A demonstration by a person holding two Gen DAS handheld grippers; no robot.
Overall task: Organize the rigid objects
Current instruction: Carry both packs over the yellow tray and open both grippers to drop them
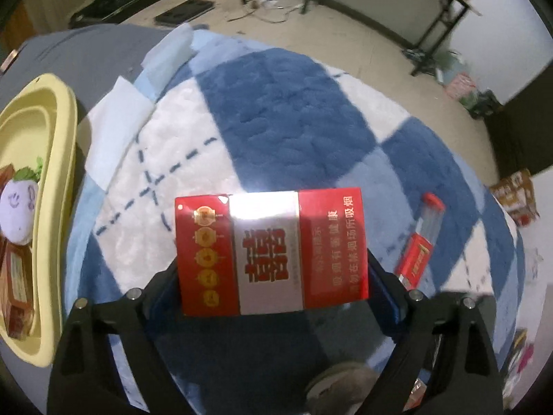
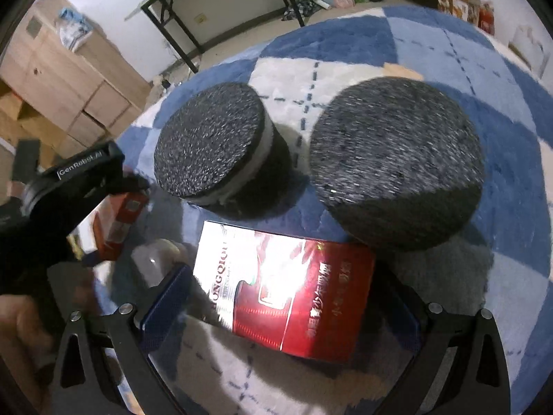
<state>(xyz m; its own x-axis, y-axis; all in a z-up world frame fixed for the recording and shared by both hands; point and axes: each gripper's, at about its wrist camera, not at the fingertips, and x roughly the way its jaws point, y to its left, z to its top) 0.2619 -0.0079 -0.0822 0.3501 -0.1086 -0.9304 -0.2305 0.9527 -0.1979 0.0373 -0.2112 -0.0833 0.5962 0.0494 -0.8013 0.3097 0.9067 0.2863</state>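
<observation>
In the left wrist view a bright red cigarette pack [image 1: 271,252] with gold lanterns and a silver band lies crosswise between my left gripper's [image 1: 273,269] fingers. Both pads meet its short ends, so the gripper is shut on it above the blue and white checked rug [image 1: 276,110]. In the right wrist view a dark red glossy pack [image 2: 287,294] lies tilted on the rug [image 2: 449,52] between my right gripper's [image 2: 290,290] fingers. A gap shows on each side, so that gripper is open. The left gripper's black body [image 2: 69,186] is at the left edge.
Two black round discs, one with a white layer [image 2: 214,145], the other larger [image 2: 397,162], sit just beyond the dark red pack. A yellow tub [image 1: 55,131] at far left holds a plush toy and boxes. A small red box [image 1: 414,256] and a red-capped clear tube [image 1: 430,214] lie to the right.
</observation>
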